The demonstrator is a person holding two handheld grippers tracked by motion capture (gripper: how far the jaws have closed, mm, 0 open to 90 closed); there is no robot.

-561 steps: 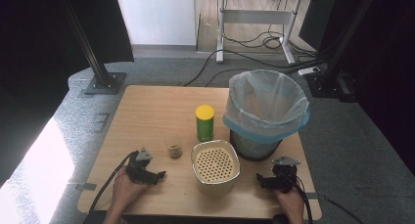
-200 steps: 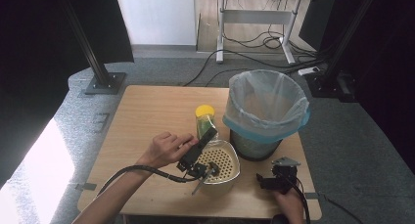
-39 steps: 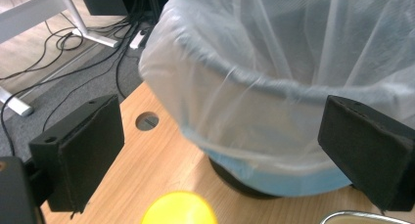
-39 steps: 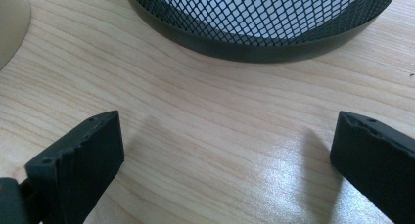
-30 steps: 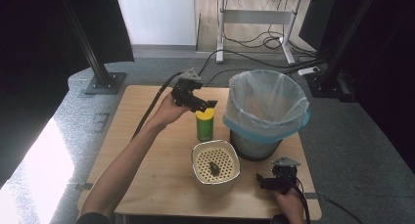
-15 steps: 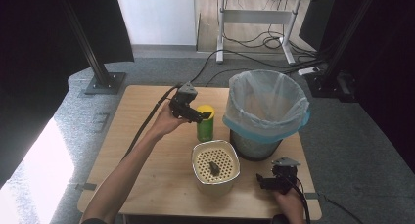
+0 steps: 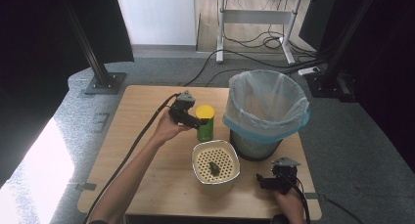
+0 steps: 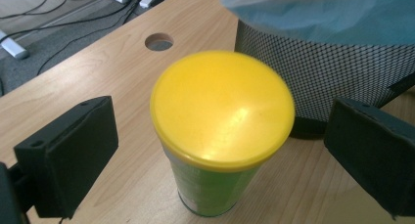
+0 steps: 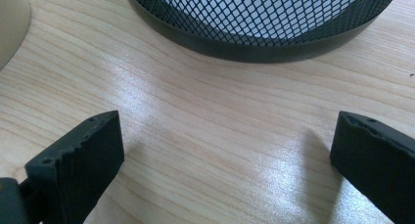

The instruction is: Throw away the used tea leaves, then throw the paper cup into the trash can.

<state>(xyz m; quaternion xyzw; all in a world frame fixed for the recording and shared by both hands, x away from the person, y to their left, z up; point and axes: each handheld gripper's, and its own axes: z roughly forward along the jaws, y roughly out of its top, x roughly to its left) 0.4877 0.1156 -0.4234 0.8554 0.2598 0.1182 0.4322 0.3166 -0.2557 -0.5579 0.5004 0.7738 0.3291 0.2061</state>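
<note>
While our left hand-held gripper (image 8: 215, 150) hangs wide open around the yellow lid (image 8: 222, 106) of the green can (image 7: 205, 123), its pads do not touch it. We see the can standing on the desk (image 7: 147, 111) beside the bin (image 7: 264, 111). Our right hand-held gripper (image 9: 225, 155) rests open, holding nothing.

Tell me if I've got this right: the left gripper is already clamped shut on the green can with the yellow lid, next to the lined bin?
Not quite. The left gripper is open: in the left gripper view its jaws stand apart on either side of the green can with the yellow lid, not touching it. The can does stand next to the lined bin.
</note>
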